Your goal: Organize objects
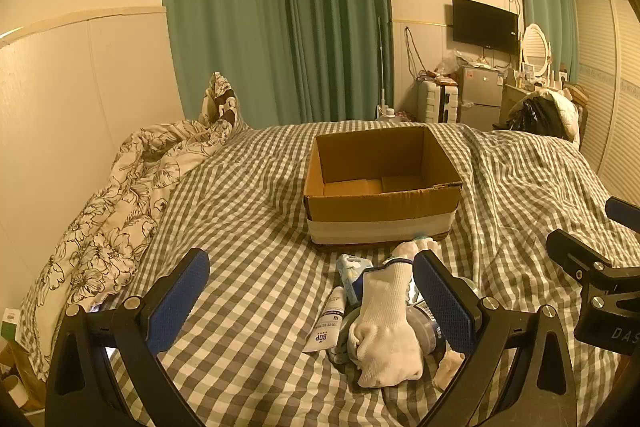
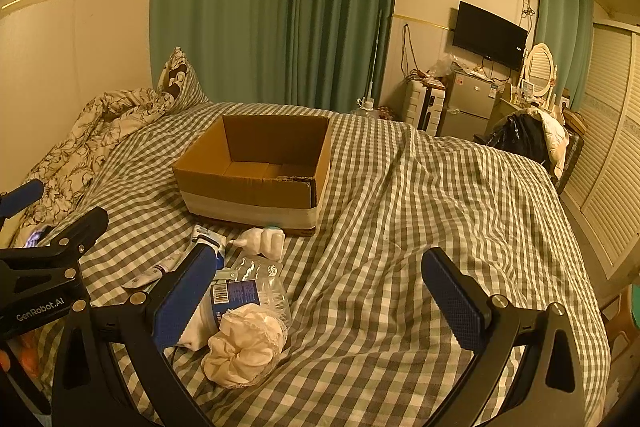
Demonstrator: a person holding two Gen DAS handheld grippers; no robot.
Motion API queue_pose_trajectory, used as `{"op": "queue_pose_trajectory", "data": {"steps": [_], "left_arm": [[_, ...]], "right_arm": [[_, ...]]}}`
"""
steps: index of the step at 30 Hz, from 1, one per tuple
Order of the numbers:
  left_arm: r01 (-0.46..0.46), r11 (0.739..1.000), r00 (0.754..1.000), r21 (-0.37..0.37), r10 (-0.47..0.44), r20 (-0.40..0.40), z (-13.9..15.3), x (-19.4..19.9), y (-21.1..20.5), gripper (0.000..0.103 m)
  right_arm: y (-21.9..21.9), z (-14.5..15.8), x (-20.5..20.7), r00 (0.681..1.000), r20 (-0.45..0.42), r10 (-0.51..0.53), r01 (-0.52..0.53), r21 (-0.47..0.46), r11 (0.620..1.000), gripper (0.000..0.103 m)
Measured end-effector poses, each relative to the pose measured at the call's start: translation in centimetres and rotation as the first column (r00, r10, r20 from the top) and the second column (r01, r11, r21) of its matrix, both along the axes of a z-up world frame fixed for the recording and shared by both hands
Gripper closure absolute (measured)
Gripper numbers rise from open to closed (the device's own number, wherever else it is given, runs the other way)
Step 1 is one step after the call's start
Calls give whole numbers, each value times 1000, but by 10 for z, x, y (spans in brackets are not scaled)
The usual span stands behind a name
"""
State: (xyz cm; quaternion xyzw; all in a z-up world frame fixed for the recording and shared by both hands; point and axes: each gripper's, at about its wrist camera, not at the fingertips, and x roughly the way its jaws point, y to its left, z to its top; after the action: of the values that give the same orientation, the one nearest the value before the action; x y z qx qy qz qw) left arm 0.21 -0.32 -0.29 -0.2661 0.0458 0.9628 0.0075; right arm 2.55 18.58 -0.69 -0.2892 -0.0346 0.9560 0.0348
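Observation:
An open, empty cardboard box (image 1: 380, 183) sits on the checked bed; it also shows in the right wrist view (image 2: 256, 171). In front of it lies a small pile: a white sock (image 1: 386, 323), a white tube (image 1: 328, 323), a small blue-white carton (image 1: 350, 273), a clear plastic bottle with a blue label (image 2: 248, 295), a cream scrunchie (image 2: 244, 347) and a small white bottle (image 2: 264, 243). My left gripper (image 1: 312, 299) is open, low over the bed, with the sock by its right finger. My right gripper (image 2: 324, 291) is open and empty, the pile by its left finger.
A crumpled floral duvet (image 1: 120, 203) lies along the left wall. The checked sheet (image 2: 420, 211) spreads to the right of the box. Green curtains, a wall TV, a small fridge and a chair with clothes stand beyond the bed.

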Motion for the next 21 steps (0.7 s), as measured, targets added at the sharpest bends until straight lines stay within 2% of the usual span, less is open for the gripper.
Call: {"op": "queue_pose_trajectory", "data": {"steps": [21], "left_arm": [[16,1000,1000,-3,-16,7,-8,2,7,0]], "right_arm": [[-4,-2,0,1000,11,23,-23,8,1000,0]]}}
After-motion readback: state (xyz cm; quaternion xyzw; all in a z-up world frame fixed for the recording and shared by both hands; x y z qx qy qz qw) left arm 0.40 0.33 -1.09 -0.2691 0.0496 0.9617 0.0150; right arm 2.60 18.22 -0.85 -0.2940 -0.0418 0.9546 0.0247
